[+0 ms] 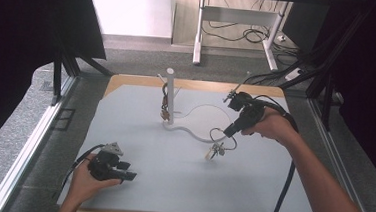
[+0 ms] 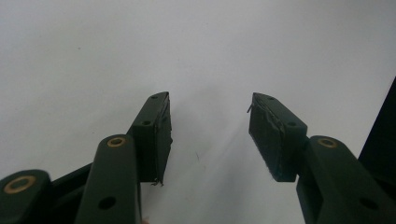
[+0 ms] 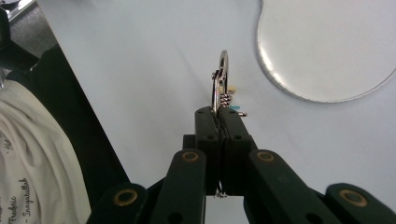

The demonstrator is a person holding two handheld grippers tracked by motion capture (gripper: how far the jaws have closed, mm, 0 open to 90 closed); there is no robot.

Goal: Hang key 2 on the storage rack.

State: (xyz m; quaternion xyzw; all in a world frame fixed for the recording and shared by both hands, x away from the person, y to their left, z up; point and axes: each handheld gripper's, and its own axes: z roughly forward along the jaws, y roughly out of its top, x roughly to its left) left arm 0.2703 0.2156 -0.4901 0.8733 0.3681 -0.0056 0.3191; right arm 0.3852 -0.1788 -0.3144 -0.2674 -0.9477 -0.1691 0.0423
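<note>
A metal key ring point(image 1: 217, 136) with a small charm point(image 1: 212, 152) dangling from it hangs just above the mat. My right gripper point(image 1: 228, 133) is shut on the ring and points down and to the left. In the right gripper view the ring point(image 3: 220, 79) stands edge-on out of the pressed-together pads of the right gripper point(image 3: 219, 122). A white stand point(image 1: 169, 95) with an upright post stands mid-table, and another keychain point(image 1: 165, 106) hangs on it. My left gripper point(image 1: 129, 171) rests near the front left, open. In its own view the left gripper point(image 2: 210, 135) has only bare mat between the pads.
The stand's round white base point(image 1: 202, 118) lies just behind the held ring, and its rim point(image 3: 280, 79) is close to the jaw tips. A pale blue-grey mat point(image 1: 181, 180) covers the table. A person's white shirt point(image 3: 32, 163) is at the left in the right gripper view.
</note>
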